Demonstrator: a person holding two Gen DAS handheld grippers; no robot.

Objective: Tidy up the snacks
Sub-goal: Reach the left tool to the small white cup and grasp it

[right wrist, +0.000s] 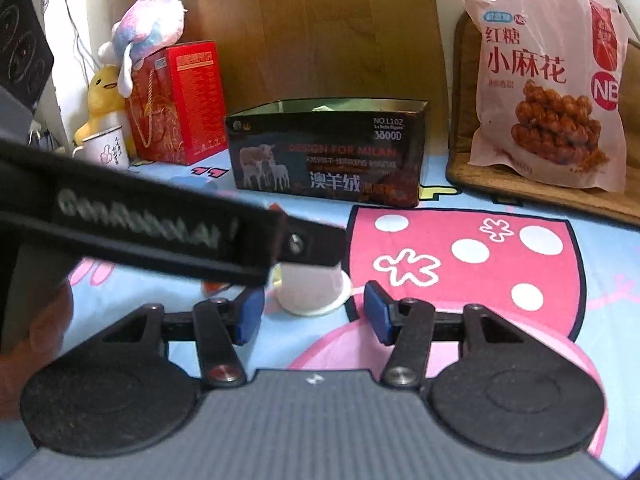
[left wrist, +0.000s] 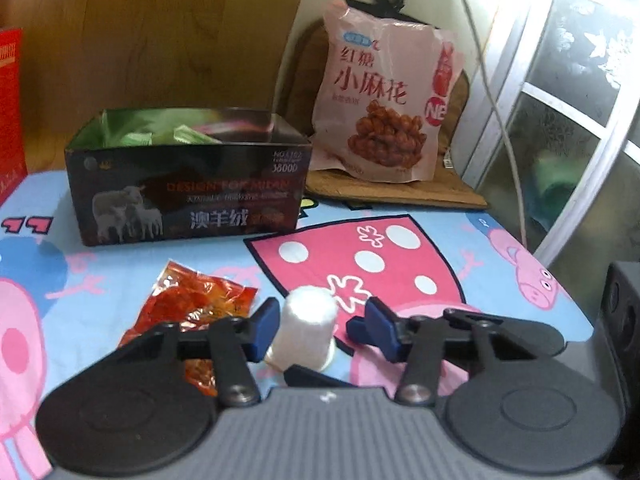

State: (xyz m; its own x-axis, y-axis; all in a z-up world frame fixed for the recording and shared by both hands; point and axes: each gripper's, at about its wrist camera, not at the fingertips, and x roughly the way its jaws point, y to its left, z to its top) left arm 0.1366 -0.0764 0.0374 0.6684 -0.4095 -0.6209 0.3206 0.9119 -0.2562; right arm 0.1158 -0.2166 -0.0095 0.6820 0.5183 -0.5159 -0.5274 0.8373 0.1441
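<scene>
From the left wrist camera, the left gripper (left wrist: 314, 326) has its jaws apart around a small white jelly cup (left wrist: 305, 330), which stands upside down on the cartoon bedsheet (left wrist: 132, 264). The left blue pad (left wrist: 264, 330) sits just beside the cup's wall, perhaps touching it (the blur makes that hard to judge), while the right pad is clearly apart from it. An orange-red snack packet (left wrist: 196, 312) lies flat just left of the cup, partly under the gripper's linkage. Farther back stands a dark open box (left wrist: 188, 192) with sheep printed on its front and green wrapped snacks (left wrist: 160, 134) inside. To its right a large pink snack bag (left wrist: 384, 96) leans upright on a brown mat (left wrist: 400, 194).

From the right wrist camera, the right gripper (right wrist: 314, 318) also has its jaws apart and holds nothing; the white jelly cup (right wrist: 312, 292) sits just ahead of them, between the two pads' lines but beyond the tips. The left gripper's black body (right wrist: 160, 232) crosses the view from the left and covers the cup's top. Behind are the dark open box (right wrist: 328, 152), the large pink snack bag (right wrist: 548, 88) at the right, and at the left a red gift box (right wrist: 180, 104), plush toys (right wrist: 136, 48) and a white mug (right wrist: 106, 148).
</scene>
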